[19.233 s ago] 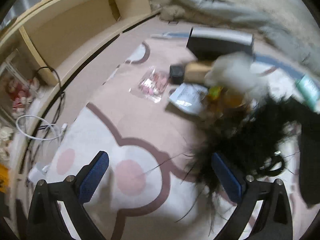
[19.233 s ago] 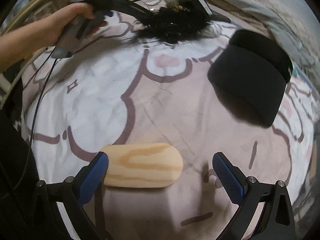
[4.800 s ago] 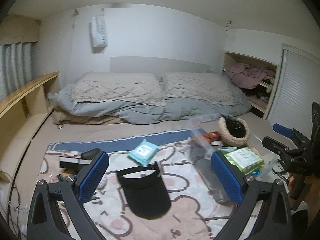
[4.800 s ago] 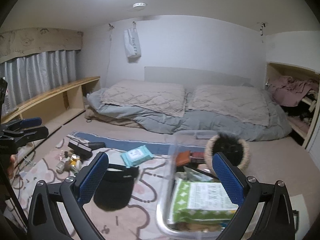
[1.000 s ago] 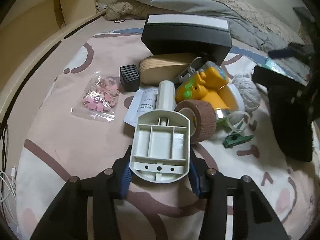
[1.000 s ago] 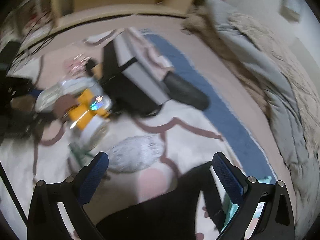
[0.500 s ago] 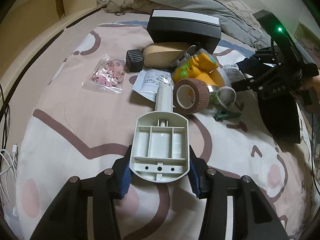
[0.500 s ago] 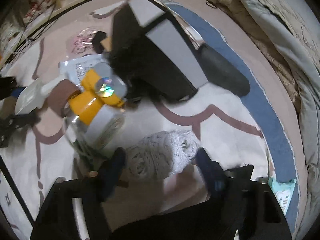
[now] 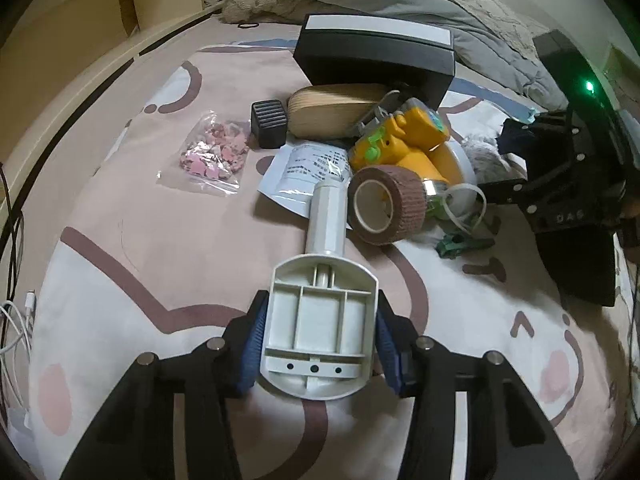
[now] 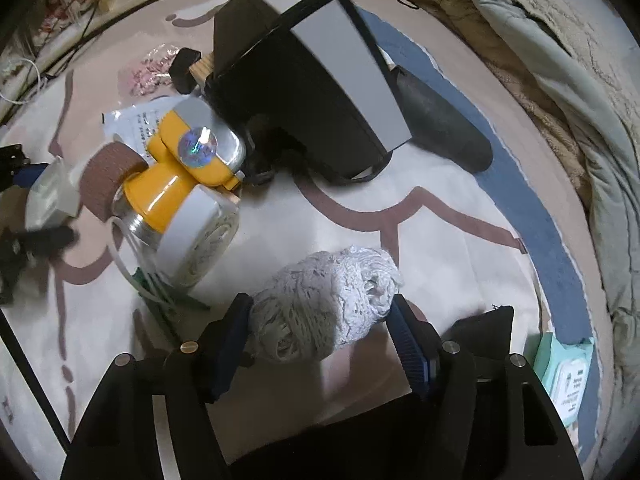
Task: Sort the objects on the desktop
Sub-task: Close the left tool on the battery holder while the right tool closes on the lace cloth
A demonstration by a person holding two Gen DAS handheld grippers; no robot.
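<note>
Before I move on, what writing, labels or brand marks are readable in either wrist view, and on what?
"DAS": pale letters on the black body of the right tongs, left wrist view; they may run on out of sight.
White printed sheet in clear plastic: several lines of print, too small to read.
Teal wipes pack: label print, too blurred to read.
Round holographic sticker on the yellow bottle: no legible text.

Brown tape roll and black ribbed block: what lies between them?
A printed white packet lies between the brown tape roll and black ribbed block, in the left wrist view.
</note>
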